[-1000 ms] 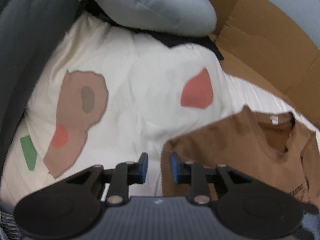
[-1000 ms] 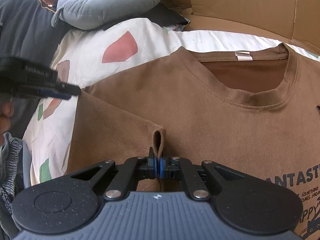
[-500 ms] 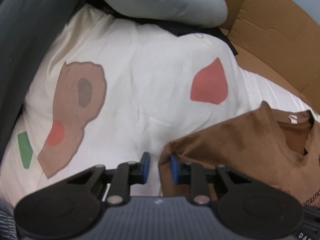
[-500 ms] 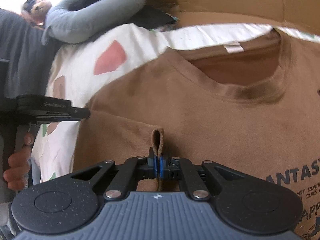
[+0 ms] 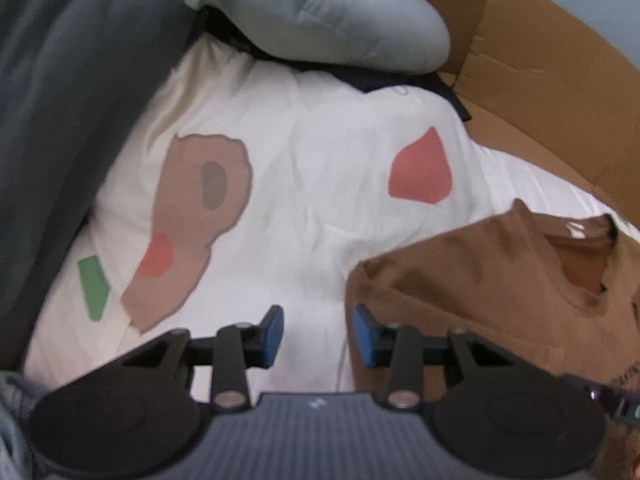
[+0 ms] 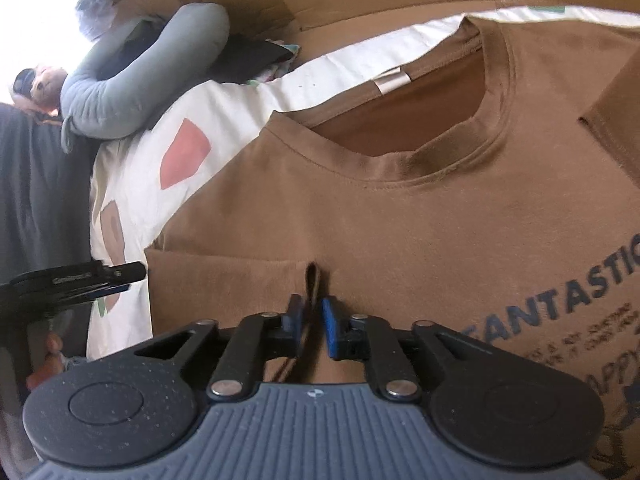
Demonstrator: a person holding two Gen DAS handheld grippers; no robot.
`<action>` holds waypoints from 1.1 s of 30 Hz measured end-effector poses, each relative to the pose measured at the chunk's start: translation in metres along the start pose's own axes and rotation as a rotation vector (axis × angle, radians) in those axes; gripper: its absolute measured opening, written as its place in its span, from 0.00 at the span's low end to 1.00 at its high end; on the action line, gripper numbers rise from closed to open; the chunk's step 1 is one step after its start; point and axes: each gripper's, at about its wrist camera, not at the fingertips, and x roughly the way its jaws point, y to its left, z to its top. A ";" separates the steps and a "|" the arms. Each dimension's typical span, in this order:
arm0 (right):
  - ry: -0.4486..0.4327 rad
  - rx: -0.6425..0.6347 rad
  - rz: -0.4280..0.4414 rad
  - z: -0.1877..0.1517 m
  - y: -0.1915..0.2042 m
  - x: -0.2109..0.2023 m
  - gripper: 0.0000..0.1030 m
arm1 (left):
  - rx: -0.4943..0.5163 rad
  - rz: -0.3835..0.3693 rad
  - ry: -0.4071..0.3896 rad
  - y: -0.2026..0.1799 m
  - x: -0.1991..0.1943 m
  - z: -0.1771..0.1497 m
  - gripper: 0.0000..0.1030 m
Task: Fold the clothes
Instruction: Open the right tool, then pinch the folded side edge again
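Item count: one brown T-shirt [image 6: 400, 216], one white bedsheet [image 5: 312, 208] with coloured patches, one grey bolster pillow [image 5: 320, 16], and flattened cardboard [image 5: 540, 80] along the far side.

The T-shirt lies face up on the bedsheet, neckline [image 6: 448, 128] toward the cardboard. A pale label [image 6: 394, 80] shows inside the back of the collar. Dark lettering [image 6: 568, 300] is printed on the chest. The near sleeve is folded inward over the body, forming a straight edge on that side.

Left tongs [image 5: 318, 334]: fingers set wide apart, nothing between them. They hover over the bedsheet just beside the folded shirt edge; one pad overlaps the brown fabric in view.

Right tongs [image 6: 312, 320]: fingers parted to a narrow gap. A small upright fold of sleeve fabric [image 6: 312, 280] stands in that gap; whether the pads touch it cannot be told.
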 end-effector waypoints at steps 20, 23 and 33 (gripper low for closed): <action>0.196 0.101 0.079 -0.071 0.016 -0.019 0.36 | -0.038 -0.126 0.022 -0.009 -0.051 -0.088 0.31; 0.209 0.155 0.099 -0.084 0.016 -0.016 0.36 | -0.040 -0.129 0.030 -0.005 -0.055 -0.100 0.31; 0.212 0.192 0.082 -0.104 0.019 -0.004 0.37 | -0.092 -0.147 0.027 0.015 -0.060 -0.130 0.31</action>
